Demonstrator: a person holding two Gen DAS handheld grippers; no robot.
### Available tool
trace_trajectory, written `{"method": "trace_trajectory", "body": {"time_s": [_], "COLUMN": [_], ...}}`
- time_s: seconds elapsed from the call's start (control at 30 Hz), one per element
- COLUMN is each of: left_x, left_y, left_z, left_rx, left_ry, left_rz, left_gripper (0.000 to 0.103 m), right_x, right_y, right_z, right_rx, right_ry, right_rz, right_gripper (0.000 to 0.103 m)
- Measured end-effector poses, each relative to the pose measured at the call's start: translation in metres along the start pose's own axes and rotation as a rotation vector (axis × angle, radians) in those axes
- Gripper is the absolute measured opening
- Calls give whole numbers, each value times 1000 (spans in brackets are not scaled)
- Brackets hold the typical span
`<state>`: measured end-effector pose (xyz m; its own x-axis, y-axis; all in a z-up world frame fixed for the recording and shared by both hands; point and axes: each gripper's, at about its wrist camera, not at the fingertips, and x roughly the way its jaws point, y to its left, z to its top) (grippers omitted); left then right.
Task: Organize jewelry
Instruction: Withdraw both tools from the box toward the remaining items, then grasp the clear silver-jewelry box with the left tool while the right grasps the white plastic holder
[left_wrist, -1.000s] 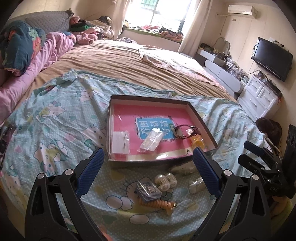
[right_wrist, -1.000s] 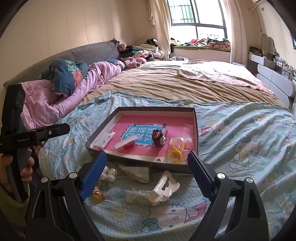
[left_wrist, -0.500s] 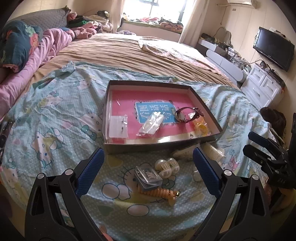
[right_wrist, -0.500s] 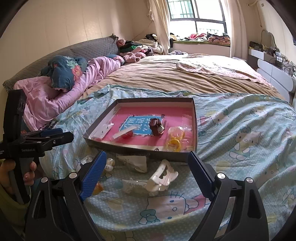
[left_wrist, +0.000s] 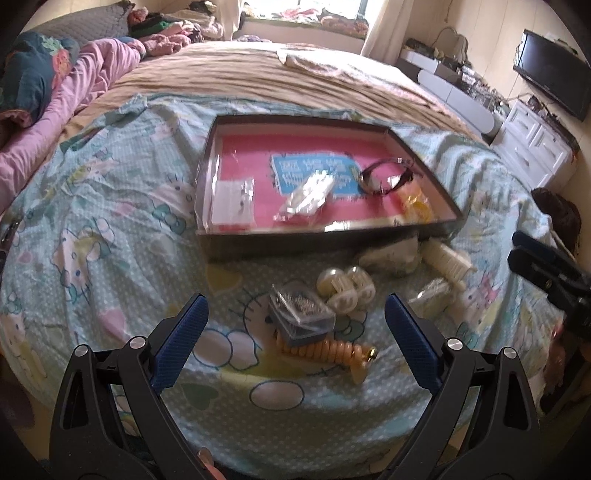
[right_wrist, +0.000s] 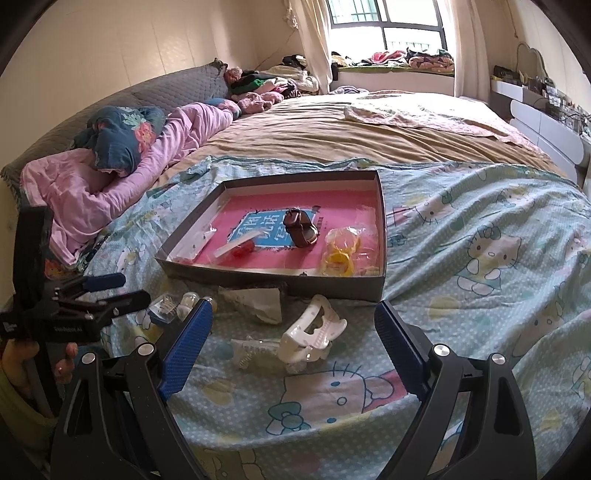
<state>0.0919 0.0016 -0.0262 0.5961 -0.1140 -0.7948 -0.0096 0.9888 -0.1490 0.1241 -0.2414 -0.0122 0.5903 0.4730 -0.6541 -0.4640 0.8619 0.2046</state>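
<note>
A shallow dark box with a pink floor (left_wrist: 421, 225) (right_wrist: 343, 286) lies on the bed. It holds small plastic bags, a brown watch (left_wrist: 386, 177) (right_wrist: 300, 228) and a yellow item (right_wrist: 340, 254). In front of it lie a clear case of small pieces (left_wrist: 300, 309), an orange coiled band (left_wrist: 332, 350), round white pieces (left_wrist: 343, 288) and a white hair claw (right_wrist: 314, 334). My left gripper (left_wrist: 295, 325) is open and empty above the case. My right gripper (right_wrist: 293, 332) is open and empty above the claw.
The items lie on a light blue cartoon-print sheet (left_wrist: 92, 240) (right_wrist: 480, 240). Pink bedding (right_wrist: 110, 177) is heaped at the left. White drawers (left_wrist: 535, 147) and a TV (left_wrist: 550, 74) stand at the right. Each gripper shows in the other's view (left_wrist: 546, 273) (right_wrist: 96, 291).
Both grippers have moved forward and lower toward the loose items in front of the box. Both stay open and empty.
</note>
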Motion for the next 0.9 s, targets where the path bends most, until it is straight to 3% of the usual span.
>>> {"method": "trace_trajectory", "body": {"time_s": [0.4,0.6,0.67,0.8,0.9], "left_x": [24,30,30,28,28], "left_y": [4,6,6,13,16], "left_z": [-10,-11,-11,-9,-8], "left_rx": [16,15,16,0,-10], "left_ry": [52,55,56,50,49], "left_rz": [28,24,21,17,17], "left_gripper": [87,64,51,46,46], "right_x": [20,43,51,66,76], "right_y": [-7,-10,-12,-19,-23], "right_z": [-7,-11,-12,-13,-13], "right_rx": [29,48,59,100,122], "right_ry": [57,109,128,159,184], "right_rz": [6,7,1,1,10], "right_gripper": [88,88,88,86,73]}}
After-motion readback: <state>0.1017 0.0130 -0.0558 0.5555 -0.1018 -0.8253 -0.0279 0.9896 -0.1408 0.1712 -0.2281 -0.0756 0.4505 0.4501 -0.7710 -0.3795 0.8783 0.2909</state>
